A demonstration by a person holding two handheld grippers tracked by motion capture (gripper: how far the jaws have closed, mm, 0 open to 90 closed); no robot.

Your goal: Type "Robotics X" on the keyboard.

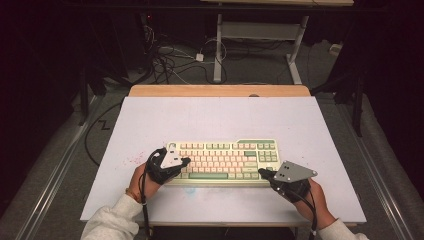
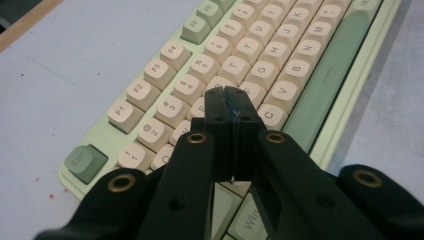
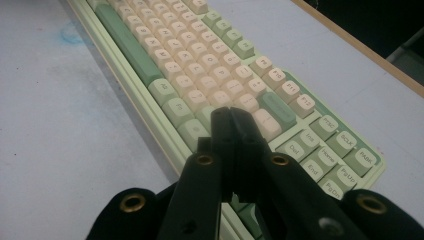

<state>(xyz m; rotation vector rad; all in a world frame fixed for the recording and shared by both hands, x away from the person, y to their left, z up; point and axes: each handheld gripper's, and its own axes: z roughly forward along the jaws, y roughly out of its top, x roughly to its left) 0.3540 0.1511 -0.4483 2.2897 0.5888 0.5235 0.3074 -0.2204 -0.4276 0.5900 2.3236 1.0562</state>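
Note:
A cream and green keyboard (image 1: 222, 161) lies on the white table top (image 1: 215, 120), near its front edge. My left gripper (image 1: 184, 162) hovers over the keyboard's left end, jaws shut with nothing between them; in the left gripper view its tips (image 2: 230, 95) sit above the keys by the letter row of the keyboard (image 2: 260, 60). My right gripper (image 1: 262, 173) is at the keyboard's front right, also shut and empty. In the right gripper view its tips (image 3: 231, 114) are over the lower right keys of the keyboard (image 3: 200, 65).
A wooden strip (image 1: 220, 90) borders the table's far edge. Beyond it the floor holds cables (image 1: 170, 57) and the legs of another desk (image 1: 218, 45). Faint red specks (image 1: 134, 160) mark the table left of the keyboard.

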